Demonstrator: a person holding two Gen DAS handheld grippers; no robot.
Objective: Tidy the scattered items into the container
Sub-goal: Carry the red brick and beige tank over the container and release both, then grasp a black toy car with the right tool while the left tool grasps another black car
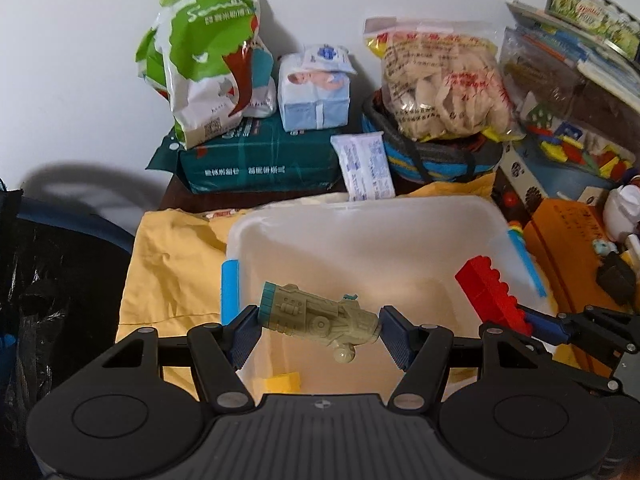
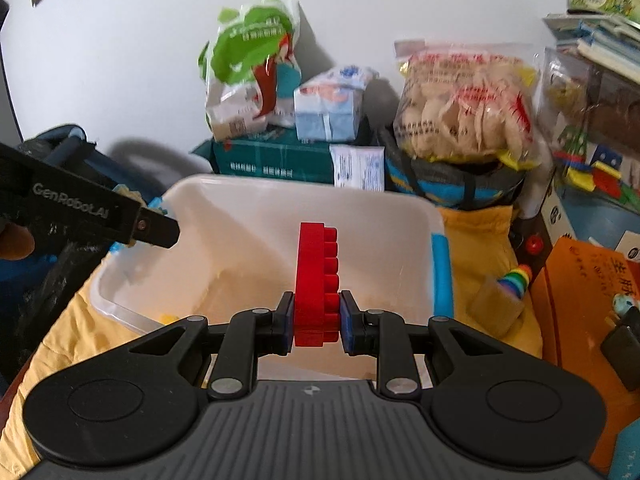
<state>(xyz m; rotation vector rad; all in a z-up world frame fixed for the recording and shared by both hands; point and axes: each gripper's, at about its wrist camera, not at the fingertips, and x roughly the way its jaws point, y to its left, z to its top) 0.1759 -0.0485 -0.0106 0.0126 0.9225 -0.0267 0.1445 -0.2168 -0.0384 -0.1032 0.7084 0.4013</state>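
Both grippers hang over the translucent plastic container (image 1: 400,208), each reaching in from its near edge. The left gripper (image 1: 318,326) is level, its fingers (image 1: 244,334) set fairly wide and pinching the grey-green toy vehicle (image 1: 318,316) end to end. That toy is a moulded, ribbed thing with a teal-ringed cylinder at one end and small wheels underneath; its long axis runs left to right across the gap, the teal end at the left finger and slightly higher, the wheeled end dipping toward the right finger. It hangs above the container's floor, where a yellow block (image 1: 282,382) lies near the front wall.

The right gripper (image 2: 317,320) comes in from the right side, fingers (image 2: 352,322) drawn narrow and clamped on the near end of the red building brick (image 2: 316,280). The brick is long and studded, studs facing right in the right wrist view, its long axis pointing straight away from the gripper toward the far wall, over the middle of the container.

The container sits on a yellow cloth (image 1: 172,264), blue latches on its left and right sides
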